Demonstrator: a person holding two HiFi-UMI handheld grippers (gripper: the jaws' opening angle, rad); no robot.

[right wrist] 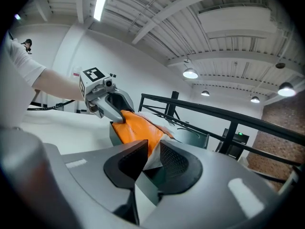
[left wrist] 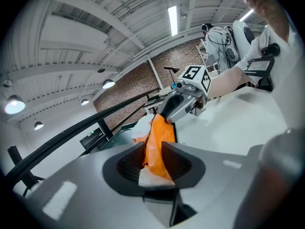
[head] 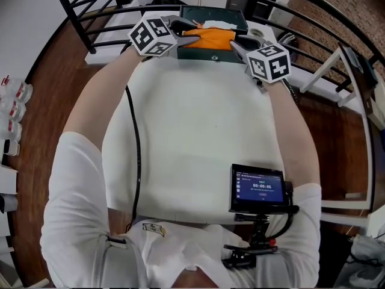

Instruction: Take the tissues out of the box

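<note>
Close opposed views of orange pack point(left wrist: 155, 144)

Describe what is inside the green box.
An orange tissue pack, gripped by the left tool and right tool, and white tissue behind it. The floor of the green box is covered.

Two hand-held grippers point(head: 189, 38) point(head: 238, 43), one orange tissue pack point(head: 210, 39), one box point(head: 210, 55).

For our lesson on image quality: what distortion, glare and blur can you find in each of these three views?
Head view: the fisheye lens bends the black railing into an arc, and the light is even. Left gripper view: the strip light glares, and the corners go black. Right gripper view: the lamps flare, while the orange tissue pack stays sharp.
</note>
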